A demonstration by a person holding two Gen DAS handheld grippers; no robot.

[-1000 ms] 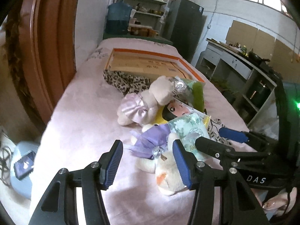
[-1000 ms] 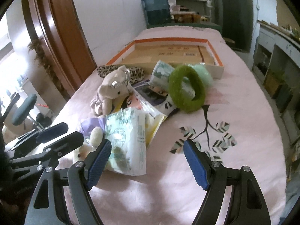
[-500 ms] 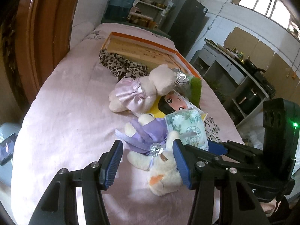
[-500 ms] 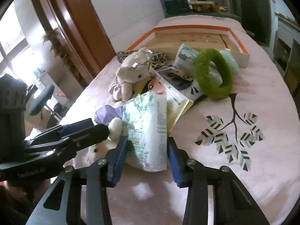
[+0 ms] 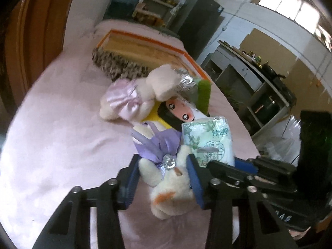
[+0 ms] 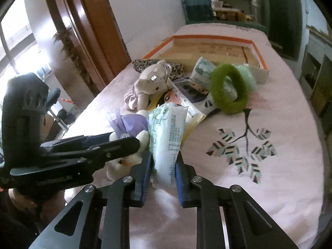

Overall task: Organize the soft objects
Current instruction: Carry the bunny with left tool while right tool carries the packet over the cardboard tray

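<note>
The right tool (image 6: 162,173) was clamped on the near end of the tissue pack (image 6: 167,139), which stood just in front of the box (image 6: 211,47) on the bed (image 6: 290,124). The left tool (image 5: 162,183) was closed round the white plush (image 5: 170,188) beside the pack. The pack's slick wrap could be let slip, being pinched only at its end; the plush could be dragged along, since it touched the pack. The pack's long axis ran away from the tool, pointing toward the box.
</note>
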